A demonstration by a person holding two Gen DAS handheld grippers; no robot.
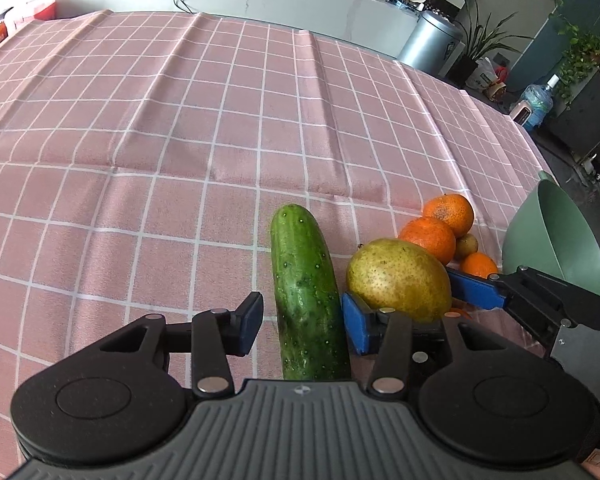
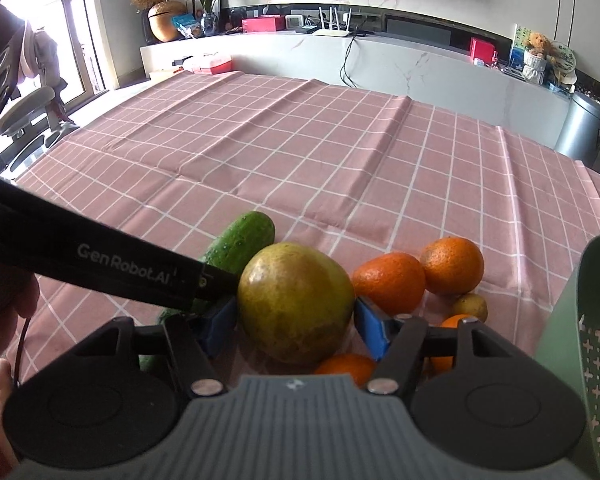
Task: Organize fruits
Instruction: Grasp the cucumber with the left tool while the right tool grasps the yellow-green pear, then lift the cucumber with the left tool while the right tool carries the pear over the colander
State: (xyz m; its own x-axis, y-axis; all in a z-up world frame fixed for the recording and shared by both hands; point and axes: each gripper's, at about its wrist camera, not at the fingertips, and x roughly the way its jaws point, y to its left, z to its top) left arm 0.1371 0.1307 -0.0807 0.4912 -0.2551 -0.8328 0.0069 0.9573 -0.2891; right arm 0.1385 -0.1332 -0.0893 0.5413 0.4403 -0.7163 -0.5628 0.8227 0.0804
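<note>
Here the left gripper [image 1: 304,322] stands with fingers spread around the long green cucumber [image 1: 306,292]. The right gripper [image 2: 296,324] has fingers parted beside the yellow-green pear [image 2: 296,302], contact unclear

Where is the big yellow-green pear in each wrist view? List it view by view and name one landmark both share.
Left wrist view: the pear lies lower right of centre, just right of the cucumber, between the right tool's blue pads.
Right wrist view: the pear sits bottom centre, between that tool's own pads, cucumber to its left.
Shared landmark: the green colander at the right edge.
</note>
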